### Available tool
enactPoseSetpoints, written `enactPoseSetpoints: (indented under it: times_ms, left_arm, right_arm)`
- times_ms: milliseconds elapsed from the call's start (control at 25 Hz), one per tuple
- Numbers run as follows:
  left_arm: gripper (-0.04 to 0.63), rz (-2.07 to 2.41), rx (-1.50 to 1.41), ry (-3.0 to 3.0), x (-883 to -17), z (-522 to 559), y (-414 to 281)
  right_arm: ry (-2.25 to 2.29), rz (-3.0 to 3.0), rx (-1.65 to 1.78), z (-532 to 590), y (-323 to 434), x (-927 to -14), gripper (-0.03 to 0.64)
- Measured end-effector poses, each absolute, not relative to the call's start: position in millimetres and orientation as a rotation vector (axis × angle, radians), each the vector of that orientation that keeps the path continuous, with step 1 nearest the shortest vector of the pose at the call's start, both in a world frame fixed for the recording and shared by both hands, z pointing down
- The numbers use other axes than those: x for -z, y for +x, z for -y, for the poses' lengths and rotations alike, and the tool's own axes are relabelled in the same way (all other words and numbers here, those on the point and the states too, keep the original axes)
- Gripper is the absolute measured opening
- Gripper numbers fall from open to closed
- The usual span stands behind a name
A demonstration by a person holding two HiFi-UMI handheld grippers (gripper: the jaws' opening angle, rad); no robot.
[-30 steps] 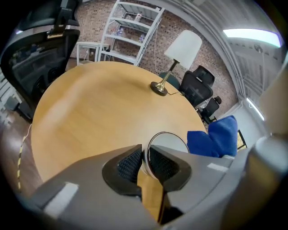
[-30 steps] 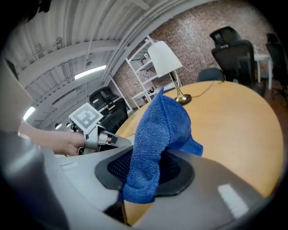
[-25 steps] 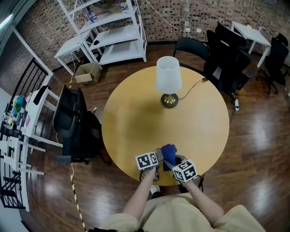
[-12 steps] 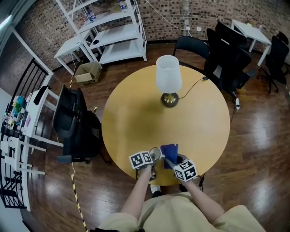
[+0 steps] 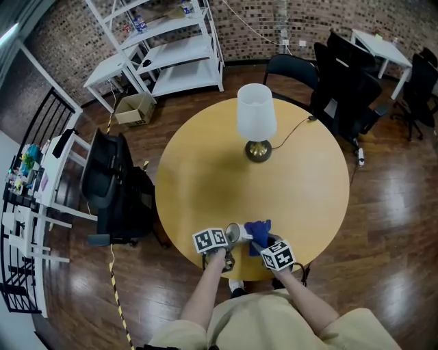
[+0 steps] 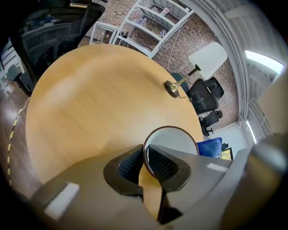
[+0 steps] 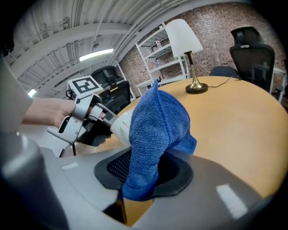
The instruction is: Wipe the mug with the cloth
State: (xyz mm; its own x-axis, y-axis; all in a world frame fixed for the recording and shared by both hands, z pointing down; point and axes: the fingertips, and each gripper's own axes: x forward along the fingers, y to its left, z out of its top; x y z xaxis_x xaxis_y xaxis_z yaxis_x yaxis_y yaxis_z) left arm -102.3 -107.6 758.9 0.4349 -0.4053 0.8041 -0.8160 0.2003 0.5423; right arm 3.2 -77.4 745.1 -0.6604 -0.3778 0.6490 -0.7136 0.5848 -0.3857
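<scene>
Looks like a loft-style office/lab: brick wall [image 5: 61, 31], dark wood floor [image 5: 390, 205], white open shelving [image 5: 171, 51], black swivel office chairs [image 5: 342, 89] by a white desk [image 5: 380, 49], round meeting table [image 5: 198, 178] with a lamp [image 5: 256, 116].

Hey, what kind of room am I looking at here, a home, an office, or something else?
Probably an office or studio workspace: black office chairs beside a white desk, white metal shelving against a brick wall, and a round wooden table with a lamp.
</scene>
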Motion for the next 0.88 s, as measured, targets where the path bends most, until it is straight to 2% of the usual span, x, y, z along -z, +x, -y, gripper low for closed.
enactPoseSetpoints:
  times_ms: [200, 600, 880]
  left_arm:
    - [0.031, 1.156, -0.439, 1.455, -759, 111, -99]
    - [0.031, 1.163, -0.428, 1.441, -760, 113, -101]
    - [0.029, 1.185, -0.443, 1.495, -752, 112, -88]
  right_arm:
    - [0.818, 2.176, -0.885, 76, -3, -775, 0.123]
    - [0.767, 2.095, -0.883, 79, -5, -779, 0.128]
    - [1.017, 2.152, -1.025, 67, 81, -734, 0.13]
